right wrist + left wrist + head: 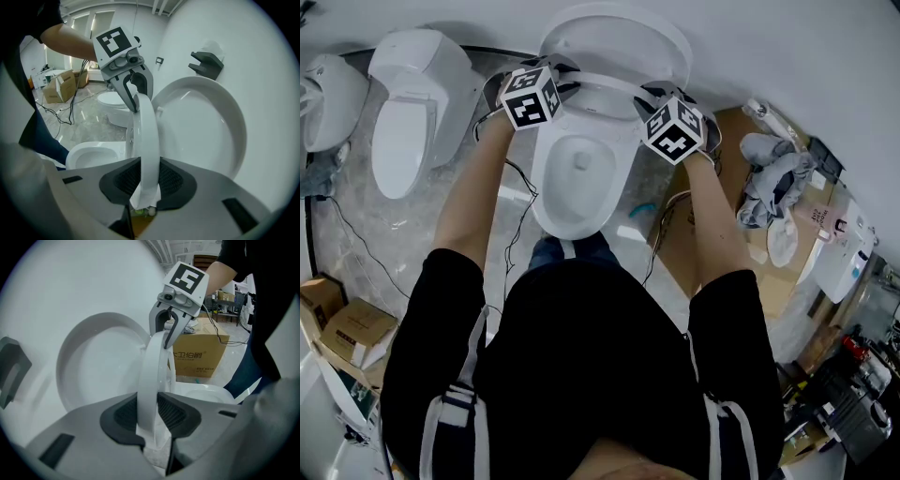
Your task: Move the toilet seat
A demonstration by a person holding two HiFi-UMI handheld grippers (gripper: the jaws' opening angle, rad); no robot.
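Toilet seat: white ring, stood on edge above the bowl, just in front of the raised lid. Its right side is pinched by the right gripper, both pads laid against it. Its left side is pinched by the left gripper, though contact of one pad is less clearly seen. A second toilet is noted at left.

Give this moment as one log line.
left gripper: shut on seat | right gripper: shut on seat | seat: raised, off lid | lid: up
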